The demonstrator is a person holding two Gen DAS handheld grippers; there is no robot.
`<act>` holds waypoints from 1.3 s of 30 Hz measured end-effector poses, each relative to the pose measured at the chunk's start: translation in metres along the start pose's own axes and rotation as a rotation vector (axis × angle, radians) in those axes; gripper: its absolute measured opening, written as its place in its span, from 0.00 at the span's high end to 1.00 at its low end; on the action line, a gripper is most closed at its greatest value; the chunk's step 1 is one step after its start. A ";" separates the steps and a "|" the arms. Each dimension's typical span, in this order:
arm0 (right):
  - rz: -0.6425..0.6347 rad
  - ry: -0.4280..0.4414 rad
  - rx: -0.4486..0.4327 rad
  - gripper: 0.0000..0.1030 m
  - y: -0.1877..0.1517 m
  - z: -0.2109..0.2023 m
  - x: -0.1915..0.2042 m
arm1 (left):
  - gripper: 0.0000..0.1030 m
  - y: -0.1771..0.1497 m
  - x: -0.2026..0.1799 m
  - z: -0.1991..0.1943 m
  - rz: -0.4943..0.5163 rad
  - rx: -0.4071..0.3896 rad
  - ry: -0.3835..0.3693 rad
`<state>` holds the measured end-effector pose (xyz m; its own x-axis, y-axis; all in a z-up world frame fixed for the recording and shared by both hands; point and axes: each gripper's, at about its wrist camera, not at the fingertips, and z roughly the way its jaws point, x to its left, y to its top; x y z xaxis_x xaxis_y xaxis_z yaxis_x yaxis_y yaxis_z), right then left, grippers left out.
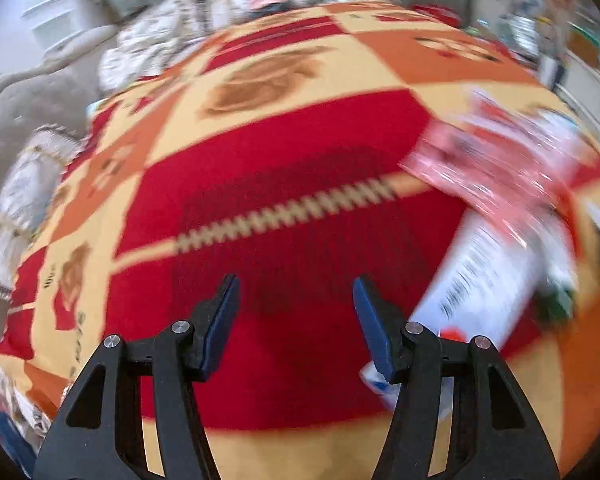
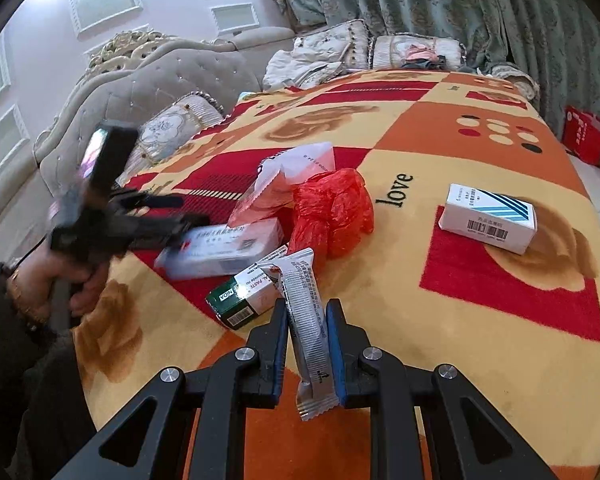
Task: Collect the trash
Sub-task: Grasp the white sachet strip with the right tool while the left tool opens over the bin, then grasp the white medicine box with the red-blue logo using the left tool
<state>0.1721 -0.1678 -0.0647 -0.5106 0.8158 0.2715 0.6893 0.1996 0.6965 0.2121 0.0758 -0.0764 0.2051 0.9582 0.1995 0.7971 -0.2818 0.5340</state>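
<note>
- The right tongs (image 2: pixel 307 350) are pinched narrow on a silver wrapper (image 2: pixel 308 320), which hangs upright between the pads, its lower end below them; this looks like the one piece of trash picked up so far.
- The left tongs (image 1: pixel 296 320) stand about half wide with nothing between the pads, above the red part of the blanket (image 1: pixel 284 168); in the right view they are a blur beside the pile.
- Still lying on the blanket: a red plastic bag (image 2: pixel 332 212), a clear-and-white wrapper (image 2: pixel 288 176), a long white box (image 2: pixel 224 248), a green-and-white box (image 2: pixel 244 300) and, well apart to the right, a white box with blue stripes (image 2: pixel 488 218).
- No bin or collecting bag shows, so I cannot tell where the trash goes.
- In my judgement the task is early: most items remain.
</note>
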 end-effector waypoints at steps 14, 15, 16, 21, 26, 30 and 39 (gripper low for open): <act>0.034 -0.001 -0.012 0.83 -0.004 -0.006 -0.005 | 0.42 -0.010 -0.047 -0.067 -0.088 -0.171 -0.121; 0.036 0.000 -0.011 0.83 -0.005 -0.007 -0.006 | 0.42 -0.010 -0.056 -0.063 -0.063 -0.159 -0.134; 0.037 -0.001 -0.011 0.83 -0.005 -0.007 -0.007 | 0.42 -0.010 -0.063 -0.060 -0.042 -0.146 -0.141; 0.041 -0.004 -0.013 0.83 -0.005 -0.011 -0.009 | 0.41 -0.014 -0.083 -0.046 0.011 -0.111 -0.110; 0.047 -0.003 -0.008 0.83 -0.006 -0.012 -0.012 | 0.41 -0.017 -0.084 -0.046 0.041 -0.075 -0.099; 0.051 0.000 -0.012 0.83 -0.005 -0.012 -0.012 | 0.41 -0.026 -0.086 -0.044 0.061 -0.066 -0.078; 0.056 0.004 -0.012 0.83 -0.005 -0.011 -0.012 | 0.41 -0.008 -0.075 -0.030 -0.010 -0.076 -0.048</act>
<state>0.1690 -0.1850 -0.0645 -0.4734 0.8236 0.3126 0.7103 0.1470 0.6883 0.1733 0.0046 -0.0710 0.2262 0.9616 0.1553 0.7543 -0.2738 0.5967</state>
